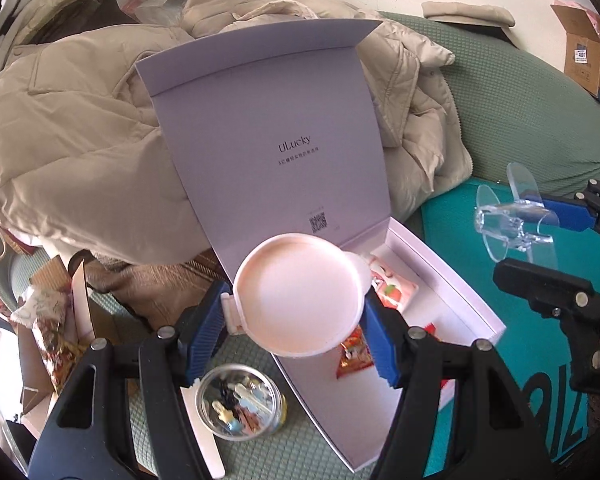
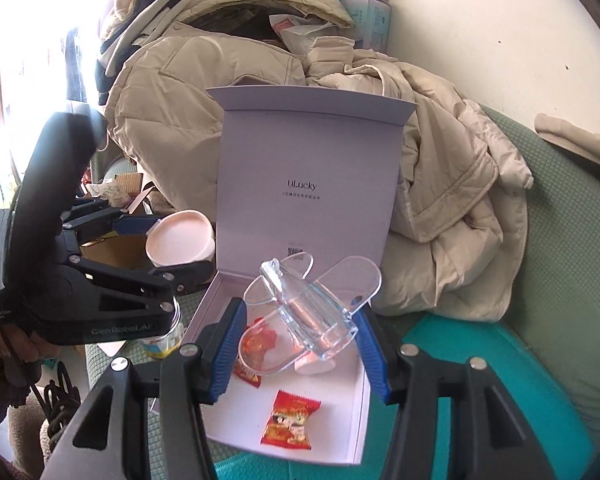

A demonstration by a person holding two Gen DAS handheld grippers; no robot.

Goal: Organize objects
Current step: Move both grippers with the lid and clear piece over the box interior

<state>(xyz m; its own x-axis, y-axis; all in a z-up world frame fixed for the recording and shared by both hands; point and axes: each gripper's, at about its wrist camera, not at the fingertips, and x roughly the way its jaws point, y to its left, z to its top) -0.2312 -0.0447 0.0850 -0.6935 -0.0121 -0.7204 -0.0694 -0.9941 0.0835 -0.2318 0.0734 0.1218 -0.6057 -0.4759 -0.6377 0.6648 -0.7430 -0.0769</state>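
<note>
L gripper (image 1: 300, 320) clamped on pink lid (image 1: 300, 296), R gripper (image 2: 300, 344) gripping clear stand (image 2: 308, 312), over white box (image 2: 356, 420).

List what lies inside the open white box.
In the box: two red snack packets and a pink item, partly hidden by the clear holder.

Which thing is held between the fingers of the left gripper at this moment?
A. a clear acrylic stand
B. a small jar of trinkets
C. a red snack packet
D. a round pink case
D: the left gripper has its blue pads on both sides of the round pink case, while the clear acrylic stand is in the right gripper.
</note>
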